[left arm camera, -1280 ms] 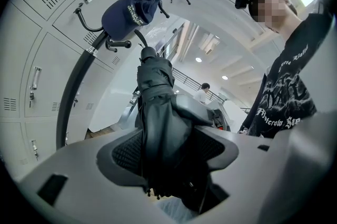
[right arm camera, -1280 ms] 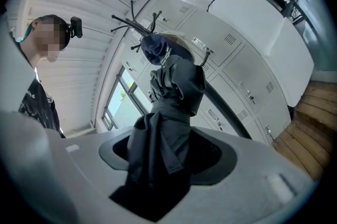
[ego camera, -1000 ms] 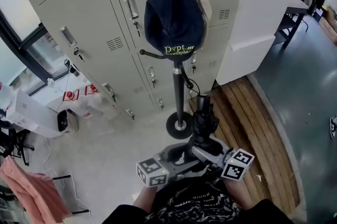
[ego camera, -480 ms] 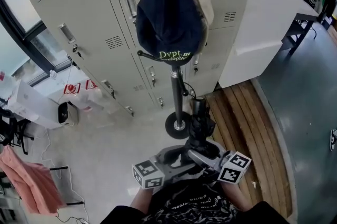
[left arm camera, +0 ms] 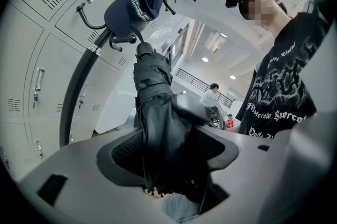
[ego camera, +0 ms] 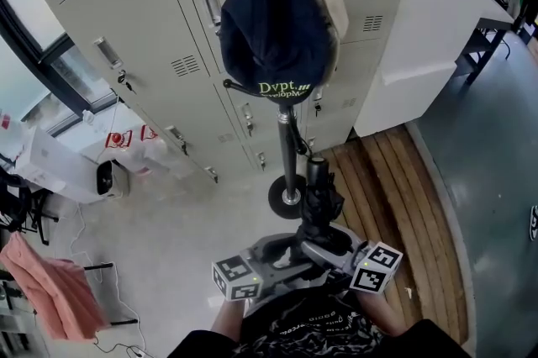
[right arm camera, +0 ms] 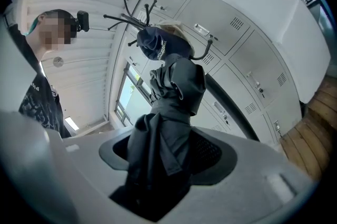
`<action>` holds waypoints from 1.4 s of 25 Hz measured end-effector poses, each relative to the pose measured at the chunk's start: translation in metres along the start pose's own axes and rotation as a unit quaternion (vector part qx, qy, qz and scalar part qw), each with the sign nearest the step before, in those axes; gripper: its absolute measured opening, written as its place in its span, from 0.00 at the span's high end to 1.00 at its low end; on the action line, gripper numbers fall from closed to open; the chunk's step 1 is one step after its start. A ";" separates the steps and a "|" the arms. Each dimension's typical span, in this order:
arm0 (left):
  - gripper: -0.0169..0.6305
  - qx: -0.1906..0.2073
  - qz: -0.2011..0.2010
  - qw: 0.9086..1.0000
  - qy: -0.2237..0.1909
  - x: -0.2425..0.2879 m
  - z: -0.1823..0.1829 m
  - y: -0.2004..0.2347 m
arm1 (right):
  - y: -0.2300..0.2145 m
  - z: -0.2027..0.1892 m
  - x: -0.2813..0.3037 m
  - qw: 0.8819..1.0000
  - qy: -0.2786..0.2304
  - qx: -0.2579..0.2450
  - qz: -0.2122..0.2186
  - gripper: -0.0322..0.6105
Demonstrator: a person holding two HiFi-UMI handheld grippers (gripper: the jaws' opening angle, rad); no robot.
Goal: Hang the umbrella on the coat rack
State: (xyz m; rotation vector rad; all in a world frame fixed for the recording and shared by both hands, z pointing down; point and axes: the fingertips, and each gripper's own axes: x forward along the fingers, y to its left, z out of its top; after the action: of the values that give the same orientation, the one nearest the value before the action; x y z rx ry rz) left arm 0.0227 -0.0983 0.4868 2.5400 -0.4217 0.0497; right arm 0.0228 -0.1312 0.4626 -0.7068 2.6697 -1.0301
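Umbrella point(ego camera: 318, 205), black, folded and strapped shut, is held low in the middle of the head view, gripped by both claws at its lower end and rising away from them toward the rack. The left gripper point(ego camera: 290, 251) has its jaws pressed onto the bunched fabric, which fills the gap between the pads in the left gripper view. Just beside it, the right gripper point(ego camera: 332, 243) is likewise clamped on the same folded bundle, with the canopy's loose folds spilling over its pads in the right gripper view. The umbrella's far end reaches up near the pole, below the hanging hat and resting on no hook. At far left a pink cloth point(ego camera: 50, 293) lies on the pale floor. Behind stands a bank of grey metal lockers point(ego camera: 126, 12). In the centre is the black coat rack point(ego camera: 288, 155), its round base on the floor and its curved hooks spreading at the top. A dark navy cap point(ego camera: 277, 28) with pale lettering hangs from it. To the right are wooden boards point(ego camera: 395, 197) on the floor and a white cabinet point(ego camera: 437, 20).
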 end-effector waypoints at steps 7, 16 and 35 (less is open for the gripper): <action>0.50 -0.011 -0.010 1.000 0.009 -0.003 -0.004 0.002 | -0.003 -0.006 0.003 1.000 -0.005 0.016 -0.010 0.53; 0.50 -0.020 -0.015 1.000 0.017 -0.004 -0.011 0.008 | -0.009 -0.011 0.004 1.000 -0.003 0.022 -0.019 0.53; 0.50 -0.038 0.007 0.999 0.025 0.005 -0.014 0.025 | -0.027 -0.014 0.013 0.999 0.029 0.016 -0.031 0.53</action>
State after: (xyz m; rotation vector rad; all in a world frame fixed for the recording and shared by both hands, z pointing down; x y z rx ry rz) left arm 0.0204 -0.1117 0.5121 2.4563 -0.4150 0.0999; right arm 0.0165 -0.1470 0.4915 -0.7697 2.6894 -1.1235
